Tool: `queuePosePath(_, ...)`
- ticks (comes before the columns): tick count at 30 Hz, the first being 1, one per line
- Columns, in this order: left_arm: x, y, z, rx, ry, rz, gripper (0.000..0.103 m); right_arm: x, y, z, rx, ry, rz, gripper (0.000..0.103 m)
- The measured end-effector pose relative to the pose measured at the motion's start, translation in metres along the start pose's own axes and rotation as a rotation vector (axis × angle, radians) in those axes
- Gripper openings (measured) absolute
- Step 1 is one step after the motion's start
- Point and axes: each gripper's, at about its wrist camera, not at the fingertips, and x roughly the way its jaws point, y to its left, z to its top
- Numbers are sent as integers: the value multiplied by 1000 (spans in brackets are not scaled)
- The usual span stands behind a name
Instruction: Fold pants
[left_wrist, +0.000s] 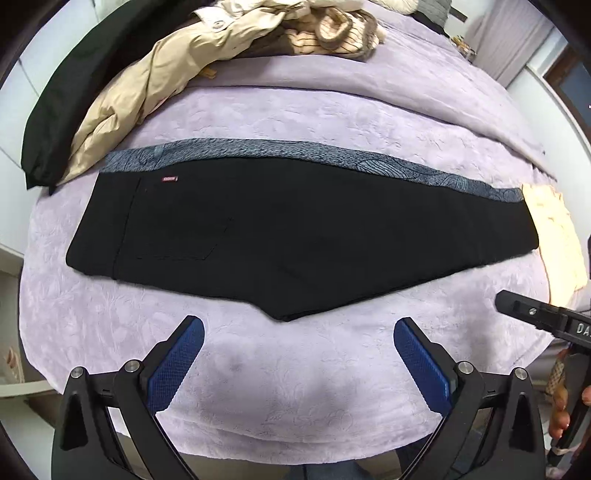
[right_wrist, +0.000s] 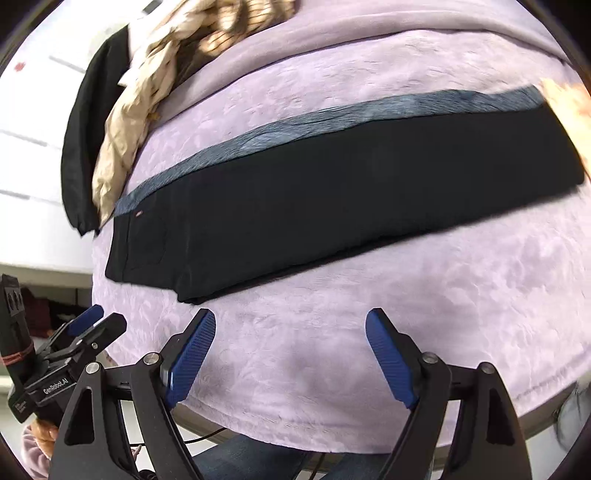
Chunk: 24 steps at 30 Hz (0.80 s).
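Black pants (left_wrist: 288, 236) lie flat on the lilac bed cover (left_wrist: 303, 376), folded lengthwise with one leg over the other, waistband at the left and hems at the right. A small red label (left_wrist: 170, 179) sits near the waistband. My left gripper (left_wrist: 298, 328) hovers above the cover just in front of the pants' near edge, open, nothing between its blue pads (left_wrist: 173, 365). In the right wrist view the pants (right_wrist: 332, 199) run diagonally. My right gripper (right_wrist: 290, 321) is open and empty over the cover, near the crotch corner.
A blue-grey patterned strip (left_wrist: 280, 149) lies along the pants' far edge. A beige coat (left_wrist: 155, 85), a black garment (left_wrist: 74, 88) and striped clothes (left_wrist: 332, 33) are piled at the back left. A pale peach cloth (left_wrist: 557, 236) lies by the hems. The bed's front edge is near me.
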Motion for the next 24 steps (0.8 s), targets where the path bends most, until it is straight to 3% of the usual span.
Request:
queuePosePath(10,30,-83,26,90,91,65,103,-38,-137,16,263,-104,-27,86)
queuePosePath(15,55,-136,39,137,156,103,103,-49,-232,48,406,-182,-31,86)
queuePosePath(20,62,-180,49,144,162,114,103,-42,-306,79,557,-213,17,83)
queuePosePath(22,64,-192,51,141,168,117,103,-38,-320,85,586,-213,55,41)
queuePosePath(23,64,-197,52,141,168,119,103,-35,-324,90,582,-199,91,7)
queuePosePath(24,64,-203,54,140,165,122,103,-36,-324,93,569,-199,96,7)
